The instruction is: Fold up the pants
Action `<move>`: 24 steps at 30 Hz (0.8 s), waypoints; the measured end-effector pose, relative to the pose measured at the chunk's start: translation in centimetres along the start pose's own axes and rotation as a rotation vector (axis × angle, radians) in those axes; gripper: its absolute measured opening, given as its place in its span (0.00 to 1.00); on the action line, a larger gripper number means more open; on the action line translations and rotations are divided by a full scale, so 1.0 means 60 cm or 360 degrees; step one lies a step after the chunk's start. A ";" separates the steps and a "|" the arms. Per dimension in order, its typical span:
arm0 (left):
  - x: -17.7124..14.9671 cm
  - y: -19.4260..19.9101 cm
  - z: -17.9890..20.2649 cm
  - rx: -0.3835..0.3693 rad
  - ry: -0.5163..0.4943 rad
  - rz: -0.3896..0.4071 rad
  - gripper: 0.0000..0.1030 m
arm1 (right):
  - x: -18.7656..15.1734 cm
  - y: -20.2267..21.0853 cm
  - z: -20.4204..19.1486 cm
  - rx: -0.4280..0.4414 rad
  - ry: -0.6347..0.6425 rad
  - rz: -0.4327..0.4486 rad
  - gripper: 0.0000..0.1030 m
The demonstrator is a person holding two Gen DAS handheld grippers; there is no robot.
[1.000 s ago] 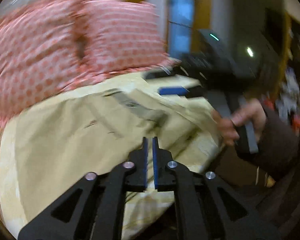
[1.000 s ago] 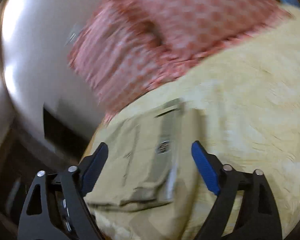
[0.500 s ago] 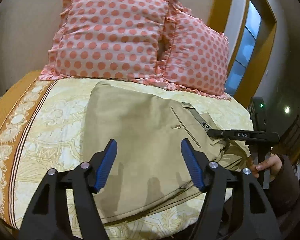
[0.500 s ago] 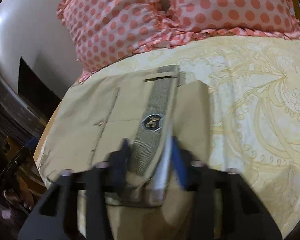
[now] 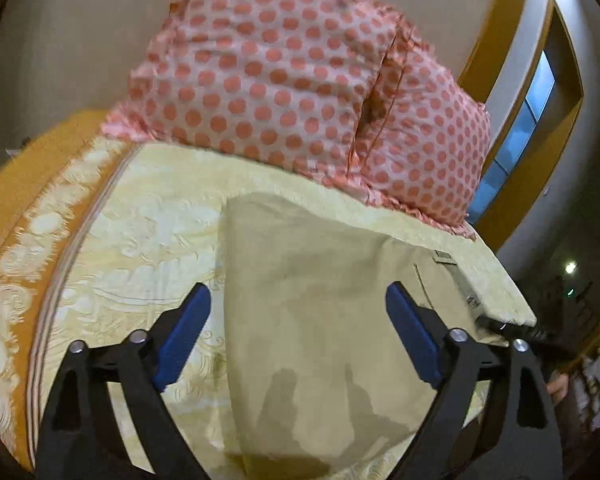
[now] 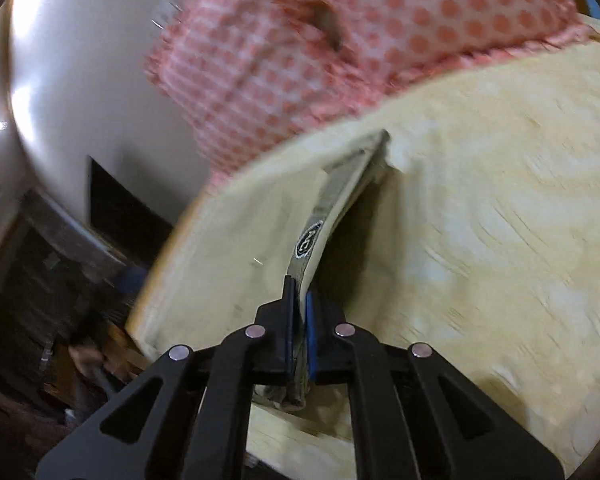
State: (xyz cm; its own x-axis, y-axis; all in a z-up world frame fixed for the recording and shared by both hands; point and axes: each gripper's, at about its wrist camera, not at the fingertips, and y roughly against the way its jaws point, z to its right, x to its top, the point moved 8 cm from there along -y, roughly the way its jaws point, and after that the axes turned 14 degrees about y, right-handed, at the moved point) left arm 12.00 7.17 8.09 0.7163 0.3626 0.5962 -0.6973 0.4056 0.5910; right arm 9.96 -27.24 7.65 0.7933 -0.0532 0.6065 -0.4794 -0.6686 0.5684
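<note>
On the bed (image 5: 112, 216), just below the pillows (image 5: 284, 80), lie khaki pants (image 5: 312, 300), soft, light and limp, best taken at the firmer waistband (image 6: 332, 204); there the right gripper (image 6: 298, 300) is clamped, the left gripper (image 5: 296, 320) spread wide above.

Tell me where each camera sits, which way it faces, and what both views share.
Left wrist: on the left gripper, facing across the bed toward the pillows; open fingers frame the pants.
Right wrist: on the right gripper, facing along the lifted waistband it is shut on.
Shared: pants, pillows, bed.
</note>
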 end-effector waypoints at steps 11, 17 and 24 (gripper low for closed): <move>0.013 -0.151 -0.034 -0.0051 0.0142 -0.0445 0.88 | 0.043 -0.063 0.066 -0.0019 -0.0115 -0.0075 0.46; 0.026 -0.182 -0.027 -0.0075 0.0053 -0.0557 0.71 | 0.053 -0.090 0.073 0.0215 -0.0229 -0.0092 0.12; 0.061 -0.188 -0.043 -0.0110 0.0121 -0.0527 0.06 | 0.096 -0.080 0.058 0.0339 -0.0243 -0.0004 0.09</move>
State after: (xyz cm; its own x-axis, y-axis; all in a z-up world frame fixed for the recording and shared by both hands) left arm 22.57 6.08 2.24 0.9052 0.2624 0.3343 -0.4249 0.5670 0.7057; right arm 18.15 -26.93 6.47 0.8495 -0.1518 0.5053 -0.4003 -0.8093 0.4299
